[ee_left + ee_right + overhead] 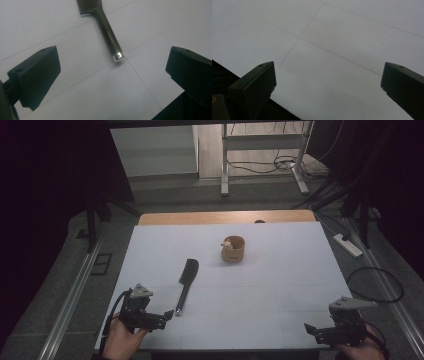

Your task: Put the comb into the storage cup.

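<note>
A black comb [186,279] lies flat on the white table [260,285], its teeth end away from me and its shiny handle tip toward the front. In the left gripper view the comb [107,32] handle tip lies just ahead of the jaws. My left gripper [169,315] is open near the front left edge, close to the handle tip, holding nothing. A small tan wooden cup [233,249] with a pale object at its rim stands mid-table. My right gripper [309,329] is open at the front right, over bare table [332,62].
A wooden strip [225,216] borders the table's far edge. Metal rails run along the floor on both sides. A power strip [347,244] and a looped cable [375,282] lie on the floor to the right. A desk frame [262,155] stands beyond.
</note>
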Tool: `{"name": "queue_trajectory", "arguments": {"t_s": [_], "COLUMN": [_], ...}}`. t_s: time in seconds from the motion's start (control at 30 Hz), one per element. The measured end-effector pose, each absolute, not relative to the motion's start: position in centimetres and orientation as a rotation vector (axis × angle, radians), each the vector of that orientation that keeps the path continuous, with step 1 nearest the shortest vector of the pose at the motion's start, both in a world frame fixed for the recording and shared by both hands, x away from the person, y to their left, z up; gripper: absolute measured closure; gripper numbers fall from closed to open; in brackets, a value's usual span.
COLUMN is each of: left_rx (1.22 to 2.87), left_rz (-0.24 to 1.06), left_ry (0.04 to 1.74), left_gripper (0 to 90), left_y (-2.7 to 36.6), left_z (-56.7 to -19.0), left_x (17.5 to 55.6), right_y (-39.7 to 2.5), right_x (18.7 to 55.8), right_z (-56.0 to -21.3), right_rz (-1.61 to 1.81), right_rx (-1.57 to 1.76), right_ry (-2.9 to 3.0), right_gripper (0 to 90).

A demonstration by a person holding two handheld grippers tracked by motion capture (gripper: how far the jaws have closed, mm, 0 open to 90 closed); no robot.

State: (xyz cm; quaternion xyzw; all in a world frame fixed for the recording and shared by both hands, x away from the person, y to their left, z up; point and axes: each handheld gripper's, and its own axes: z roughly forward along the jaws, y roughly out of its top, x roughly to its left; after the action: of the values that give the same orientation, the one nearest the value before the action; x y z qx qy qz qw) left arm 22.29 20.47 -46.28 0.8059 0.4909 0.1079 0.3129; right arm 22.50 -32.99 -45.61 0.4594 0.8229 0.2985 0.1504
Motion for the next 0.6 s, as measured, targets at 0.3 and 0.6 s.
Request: {"name": "queue_trajectory", "arguments": {"t_s": [0.3, 0.6], "left_rx": [2.162, 2.183], "left_rz": [0.263, 0.253], "left_ry": [1.284, 1.269], "left_gripper": [0.4, 0.4], "left_y": [20.0, 19.7], "left_z": [-46.3, -46.4], "left_x": [23.6, 25.1], "right_y": [-33.0, -33.0], "right_x": [22.5, 22.5], "right_z": [-45.6, -45.6], "right_rz": [0.859, 0.857], "right_rx": [1.321, 1.321], "right_ry": [2.364, 2.366], "right_gripper": [0.0, 0.0]}}
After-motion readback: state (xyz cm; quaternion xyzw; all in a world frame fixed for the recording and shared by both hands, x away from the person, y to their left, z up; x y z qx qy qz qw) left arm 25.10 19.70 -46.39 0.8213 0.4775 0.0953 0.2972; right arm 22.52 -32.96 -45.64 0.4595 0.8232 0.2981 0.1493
